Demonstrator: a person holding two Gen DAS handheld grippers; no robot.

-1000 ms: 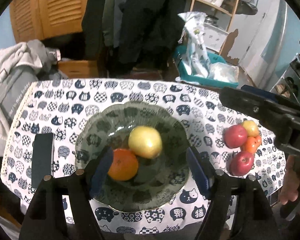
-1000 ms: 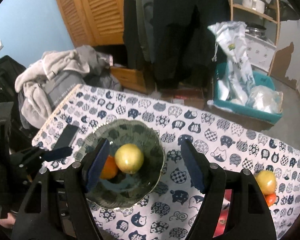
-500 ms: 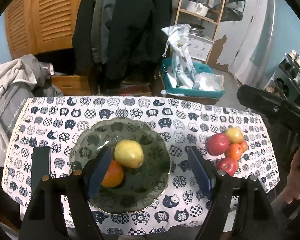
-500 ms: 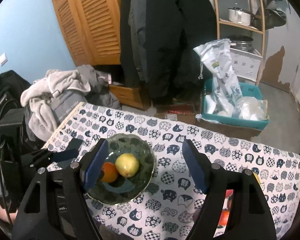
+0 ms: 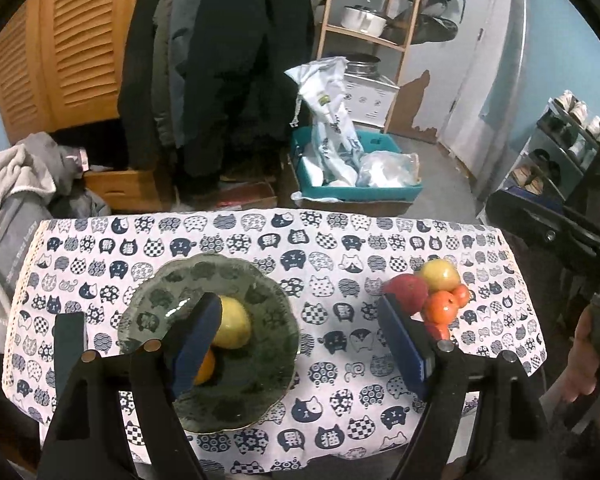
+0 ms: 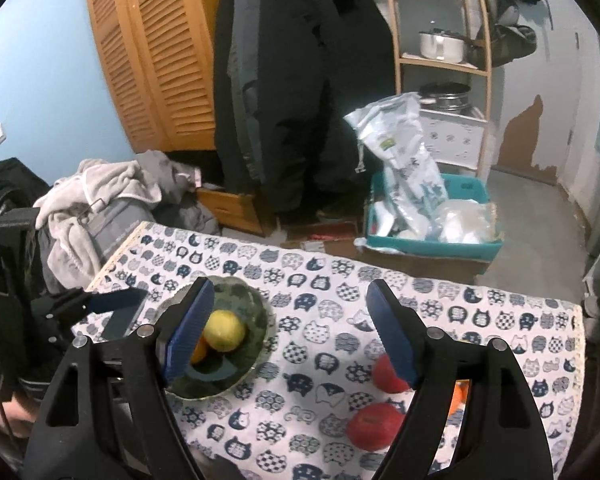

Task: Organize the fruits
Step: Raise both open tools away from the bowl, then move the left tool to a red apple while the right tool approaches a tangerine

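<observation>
A dark green glass bowl (image 5: pixel 259 360) sits on the cat-print tablecloth (image 5: pixel 324 240) and holds a yellow apple (image 5: pixel 231 322) and an orange (image 5: pixel 204 368). To its right lies a pile of fruit: a red apple (image 5: pixel 406 290), a yellow-red apple (image 5: pixel 440 274) and small oranges (image 5: pixel 442 306). My left gripper (image 5: pixel 300 340) is open and empty, high above the table. My right gripper (image 6: pixel 289 332) is open and empty, also raised. The right wrist view shows the bowl (image 6: pixel 259 316), the yellow apple (image 6: pixel 223 330) and two red apples (image 6: pixel 374 426).
Beyond the table's far edge stand a teal bin with plastic bags (image 5: pixel 356 172), hanging dark coats (image 5: pixel 219 60), a wooden shelf with pots (image 5: pixel 364 20) and a clothes pile (image 5: pixel 23 176) at the left. The other gripper's body (image 5: pixel 560 236) reaches in at right.
Both grippers have risen and pulled back from the table, so the bowl and fruit look smaller and more of the room shows. Both stay open. No fruit has moved.
</observation>
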